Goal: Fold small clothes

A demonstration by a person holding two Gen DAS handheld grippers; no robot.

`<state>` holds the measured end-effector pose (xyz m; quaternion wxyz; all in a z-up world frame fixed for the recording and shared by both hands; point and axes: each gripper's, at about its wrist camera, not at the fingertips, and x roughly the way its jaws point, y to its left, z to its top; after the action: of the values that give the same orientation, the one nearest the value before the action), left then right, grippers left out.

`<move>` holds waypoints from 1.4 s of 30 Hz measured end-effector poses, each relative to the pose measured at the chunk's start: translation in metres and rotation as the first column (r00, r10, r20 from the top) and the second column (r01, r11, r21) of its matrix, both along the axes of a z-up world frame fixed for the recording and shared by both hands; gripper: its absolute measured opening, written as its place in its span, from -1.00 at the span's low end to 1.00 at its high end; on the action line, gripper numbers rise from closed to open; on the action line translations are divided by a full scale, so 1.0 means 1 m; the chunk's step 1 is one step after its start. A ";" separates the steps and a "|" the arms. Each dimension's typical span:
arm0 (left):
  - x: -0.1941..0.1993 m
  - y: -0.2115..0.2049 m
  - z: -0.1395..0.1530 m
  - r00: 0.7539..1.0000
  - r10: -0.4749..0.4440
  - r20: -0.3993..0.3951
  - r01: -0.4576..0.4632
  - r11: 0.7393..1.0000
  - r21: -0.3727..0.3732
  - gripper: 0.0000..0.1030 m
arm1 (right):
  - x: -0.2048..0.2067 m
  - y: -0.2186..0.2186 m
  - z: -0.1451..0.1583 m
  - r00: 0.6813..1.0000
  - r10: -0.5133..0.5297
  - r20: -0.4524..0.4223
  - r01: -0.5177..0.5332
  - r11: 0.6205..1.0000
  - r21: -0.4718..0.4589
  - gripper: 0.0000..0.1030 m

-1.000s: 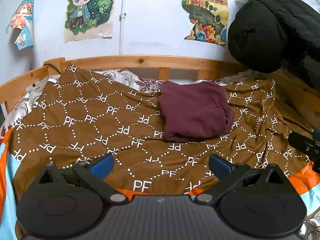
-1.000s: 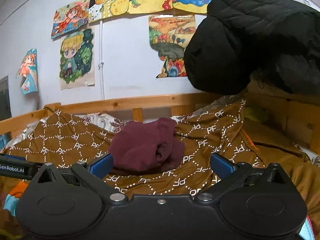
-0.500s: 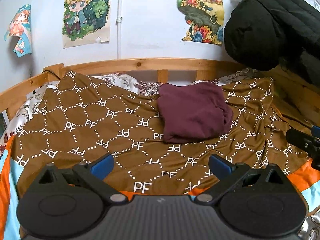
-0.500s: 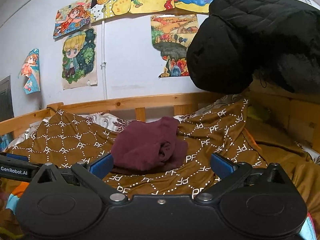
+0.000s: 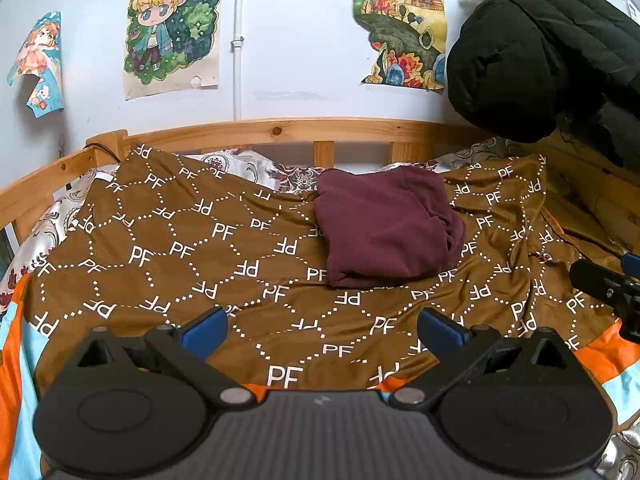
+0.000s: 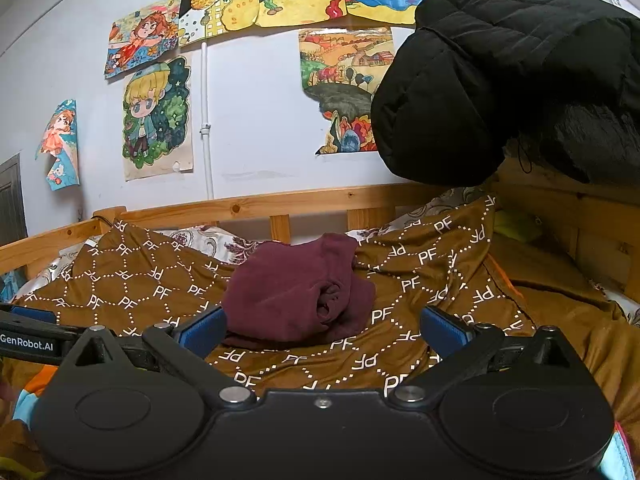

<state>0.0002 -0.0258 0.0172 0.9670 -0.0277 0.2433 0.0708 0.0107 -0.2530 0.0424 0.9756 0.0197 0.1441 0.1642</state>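
Since a second ago both of your grippers have eased back slightly and tipped up, so the wall posters show more and the maroon garment (image 5: 386,224) sits a little lower and farther off in each view; the garment itself has not shifted. Your left gripper (image 5: 320,326) is spread wide and holds nothing, its blue pads (image 5: 204,330) hovering over the near edge of the brown patterned blanket (image 5: 168,256). Your right gripper (image 6: 320,326) is likewise spread wide and empty, low over the blanket, with the garment (image 6: 296,294) straight ahead between its fingers but apart from them. The garment lies in a compact bundle on the blanket toward the far side of the bed, near the wooden rail (image 5: 304,130); it already looks folded, with a rolled or tucked lump on its right side. Expect it to be light, soft and limp: it will sag and unroll if you lift it by one layer. Should you tidy it, pinch through all layers at the near corners, one gripper on each, and keep clear of the blanket beneath, which is just as soft and could be caught along with it. The black jacket (image 6: 512,76) hanging at right is well apart.
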 end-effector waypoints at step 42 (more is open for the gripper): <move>-0.001 0.003 0.000 1.000 0.000 -0.009 0.000 1.000 0.000 0.99 | 0.002 -0.002 -0.001 1.000 -0.001 -0.008 0.001 1.000 0.009 0.99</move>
<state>-0.0010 -0.0233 0.0167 0.9659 -0.0272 0.2476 0.0709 0.0130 -0.2549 0.0412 0.9751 0.0248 0.1474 0.1640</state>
